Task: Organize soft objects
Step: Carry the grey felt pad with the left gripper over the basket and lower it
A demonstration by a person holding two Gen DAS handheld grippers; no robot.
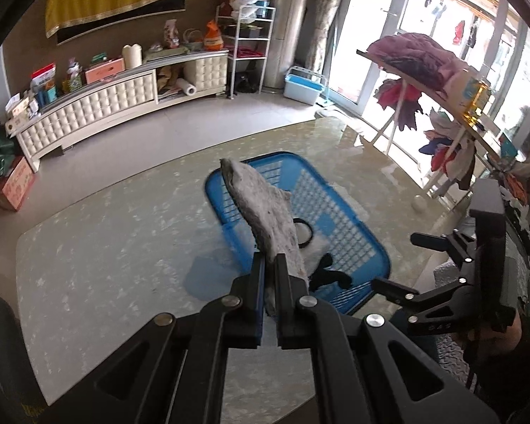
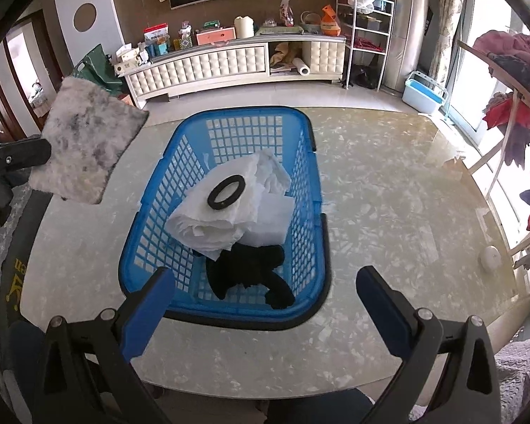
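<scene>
One grey fuzzy cloth (image 2: 84, 148) pinched in left claw (image 1: 270, 265), aloft beside blue basket (image 2: 148, 198) on bench (image 2: 388, 183). Right claw (image 2: 265, 304) wide, empty, near basket's front rim. Step in hand: carrying cloth over. Next, likely: swing over basket, lower onto white cloth (image 2: 229, 219), release.

No label or brand can be read with any certainty. Yellow lettering on a dark garment (image 2: 12, 275) at the right-wrist view's left edge stays illegible.

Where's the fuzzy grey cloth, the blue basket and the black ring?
fuzzy grey cloth (image 2: 88, 148), right wrist view, middle of its face
blue basket (image 2: 243, 111), right wrist view, far rim
black ring (image 2: 225, 192), right wrist view, its band
</scene>
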